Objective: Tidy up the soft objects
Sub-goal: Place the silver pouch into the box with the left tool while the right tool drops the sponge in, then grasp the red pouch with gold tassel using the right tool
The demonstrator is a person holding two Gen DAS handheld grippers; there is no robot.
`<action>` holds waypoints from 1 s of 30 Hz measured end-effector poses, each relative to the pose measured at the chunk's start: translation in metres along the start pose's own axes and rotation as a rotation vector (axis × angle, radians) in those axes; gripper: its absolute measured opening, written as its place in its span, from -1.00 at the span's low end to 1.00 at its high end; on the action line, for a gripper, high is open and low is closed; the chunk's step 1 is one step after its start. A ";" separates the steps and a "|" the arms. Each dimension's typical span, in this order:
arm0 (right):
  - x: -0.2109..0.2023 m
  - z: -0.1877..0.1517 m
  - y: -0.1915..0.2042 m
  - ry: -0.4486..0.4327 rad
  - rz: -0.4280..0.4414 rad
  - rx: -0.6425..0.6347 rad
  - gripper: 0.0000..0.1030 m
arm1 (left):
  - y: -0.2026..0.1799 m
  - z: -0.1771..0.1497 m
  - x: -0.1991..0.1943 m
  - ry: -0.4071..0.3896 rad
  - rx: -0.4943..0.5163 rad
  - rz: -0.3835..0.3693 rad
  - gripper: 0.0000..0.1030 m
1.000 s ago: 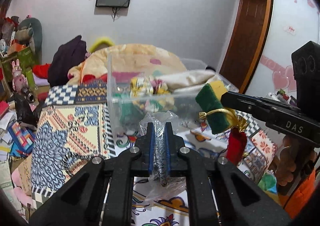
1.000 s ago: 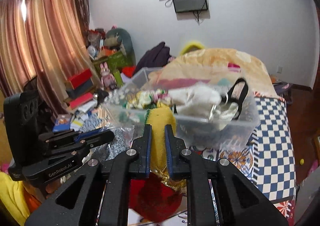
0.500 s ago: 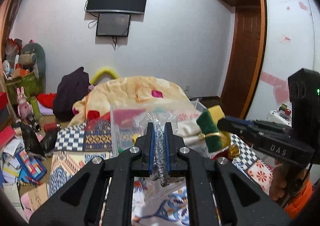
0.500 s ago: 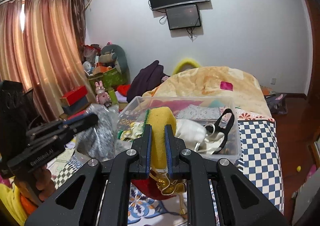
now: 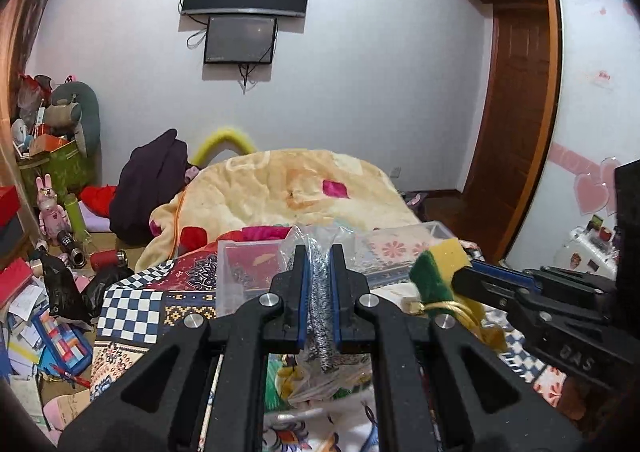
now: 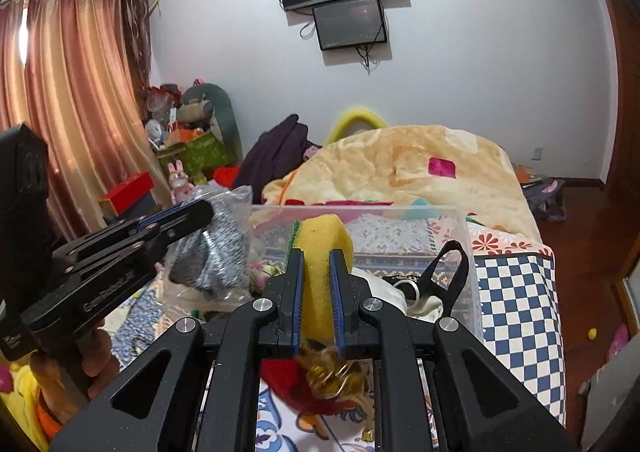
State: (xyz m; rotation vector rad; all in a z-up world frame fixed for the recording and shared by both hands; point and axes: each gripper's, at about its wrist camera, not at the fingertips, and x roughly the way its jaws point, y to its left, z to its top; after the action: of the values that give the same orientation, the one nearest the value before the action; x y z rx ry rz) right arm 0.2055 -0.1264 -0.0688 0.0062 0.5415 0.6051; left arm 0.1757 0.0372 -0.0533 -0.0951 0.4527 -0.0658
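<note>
My left gripper is clamped on a grey bagged cloth, held up just in front of the clear bin. My right gripper pinches a yellow sponge — also raised, just before the bin.

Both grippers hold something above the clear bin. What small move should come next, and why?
Probably lower the right gripper a little toward the clear bin and then open it. It is shut on the sponge, which sits just at the bin's near wall, and soft things already lie inside. The left gripper, shut on the grey bag, seems beside the bin, so it may follow after.
</note>
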 end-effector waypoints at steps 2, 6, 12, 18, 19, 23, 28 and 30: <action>0.006 -0.002 -0.001 0.021 -0.004 -0.003 -0.78 | 0.001 -0.003 0.013 0.024 -0.001 0.010 -0.84; 0.017 -0.006 -0.002 0.068 -0.016 -0.014 -0.78 | 0.003 -0.010 0.029 0.080 -0.008 0.005 -0.83; 0.012 -0.010 -0.002 0.096 -0.015 -0.036 -0.73 | -0.001 -0.019 0.037 0.144 0.022 -0.022 -0.78; -0.019 -0.008 -0.003 0.041 -0.027 -0.049 -0.11 | -0.001 -0.016 0.017 0.133 0.032 -0.074 -0.58; -0.025 -0.008 -0.005 0.025 -0.025 -0.050 -0.03 | -0.002 -0.016 0.010 0.125 0.042 -0.079 -0.44; -0.047 -0.015 -0.007 -0.001 -0.007 -0.043 0.08 | -0.004 -0.016 -0.015 0.082 0.067 -0.101 -0.11; -0.050 -0.035 -0.008 0.030 -0.009 -0.048 0.18 | -0.007 -0.025 -0.042 0.043 0.082 -0.118 0.22; -0.047 -0.044 -0.008 0.054 -0.005 -0.046 0.19 | -0.007 -0.031 -0.047 0.043 0.083 -0.125 0.26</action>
State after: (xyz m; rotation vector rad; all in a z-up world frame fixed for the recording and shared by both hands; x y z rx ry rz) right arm 0.1561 -0.1652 -0.0853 -0.0550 0.5797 0.6144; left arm 0.1197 0.0314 -0.0599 -0.0406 0.4865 -0.2091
